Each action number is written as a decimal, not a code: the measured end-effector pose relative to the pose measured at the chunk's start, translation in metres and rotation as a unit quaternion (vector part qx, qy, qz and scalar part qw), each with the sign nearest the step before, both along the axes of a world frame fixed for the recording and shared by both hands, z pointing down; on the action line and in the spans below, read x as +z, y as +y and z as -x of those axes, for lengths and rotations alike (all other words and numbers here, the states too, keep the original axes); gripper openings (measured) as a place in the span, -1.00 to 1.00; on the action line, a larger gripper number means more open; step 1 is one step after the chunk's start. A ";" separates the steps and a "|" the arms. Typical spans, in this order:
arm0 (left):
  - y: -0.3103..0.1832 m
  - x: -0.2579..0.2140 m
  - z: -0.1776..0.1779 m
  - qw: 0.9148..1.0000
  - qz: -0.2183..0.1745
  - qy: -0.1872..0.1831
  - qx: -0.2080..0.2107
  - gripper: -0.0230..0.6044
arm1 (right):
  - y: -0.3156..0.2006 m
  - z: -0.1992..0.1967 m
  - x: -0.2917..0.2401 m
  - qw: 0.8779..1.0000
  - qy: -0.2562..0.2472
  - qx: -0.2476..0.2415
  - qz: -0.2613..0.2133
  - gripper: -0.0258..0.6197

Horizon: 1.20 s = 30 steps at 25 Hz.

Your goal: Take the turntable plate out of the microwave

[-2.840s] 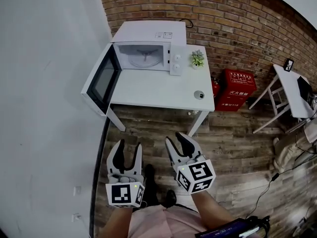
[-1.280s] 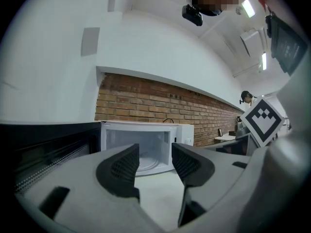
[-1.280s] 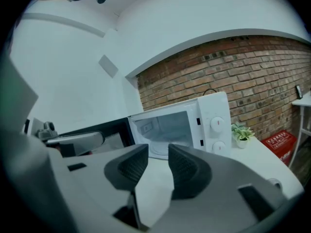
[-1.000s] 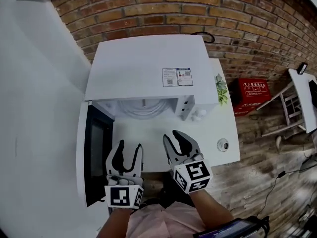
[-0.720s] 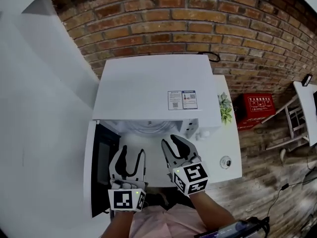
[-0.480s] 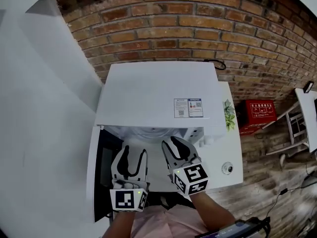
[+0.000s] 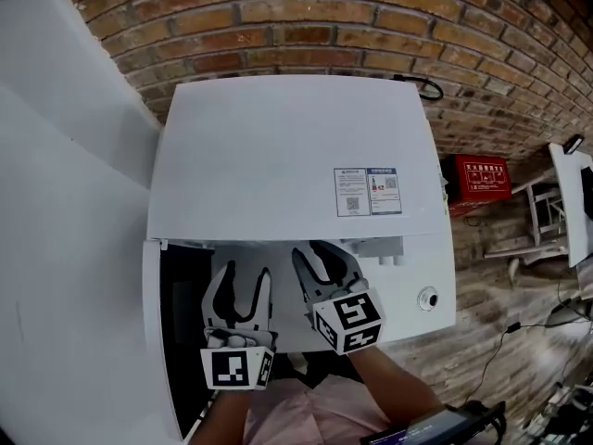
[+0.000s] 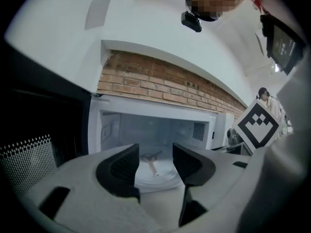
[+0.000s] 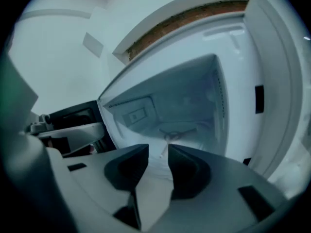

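A: How far along is this?

B: Barely begun, I judge. The microwave stands with its door swung wide to the left, so the opening is done. The turntable plate is not yet out: it lies on the floor of the cavity, untouched.

A: And the grippers?

B: Both sit just in front of the cavity mouth, side by side. The left gripper has its jaws apart with nothing between the pads — the plate only shows through the gap, farther in. The right gripper is the same: jaws parted, empty, the plate visible beyond them.

A: So what is left?

B: Nearly all of it: reach in, take the rim, lift the plate off its hub and bring it out through the opening.

A: Which way does the plate point?

B: It lies flat and level, face up, with the roller spokes showing through the glass. It is a round disc, so it has no long axis — any part of the near rim serves equally. From the head view the microwave's top hides it entirely.
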<state>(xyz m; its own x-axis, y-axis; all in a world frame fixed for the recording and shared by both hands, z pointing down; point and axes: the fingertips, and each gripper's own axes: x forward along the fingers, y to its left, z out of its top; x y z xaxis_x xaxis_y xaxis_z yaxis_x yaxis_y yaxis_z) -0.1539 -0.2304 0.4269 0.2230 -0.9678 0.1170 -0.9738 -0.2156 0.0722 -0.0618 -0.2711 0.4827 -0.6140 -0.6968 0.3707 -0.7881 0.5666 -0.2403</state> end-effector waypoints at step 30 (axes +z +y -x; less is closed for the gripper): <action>0.006 0.035 -0.007 0.999 0.043 0.007 0.006 -0.23 | 0.005 -0.018 0.044 0.999 -0.019 0.033 0.019 -0.36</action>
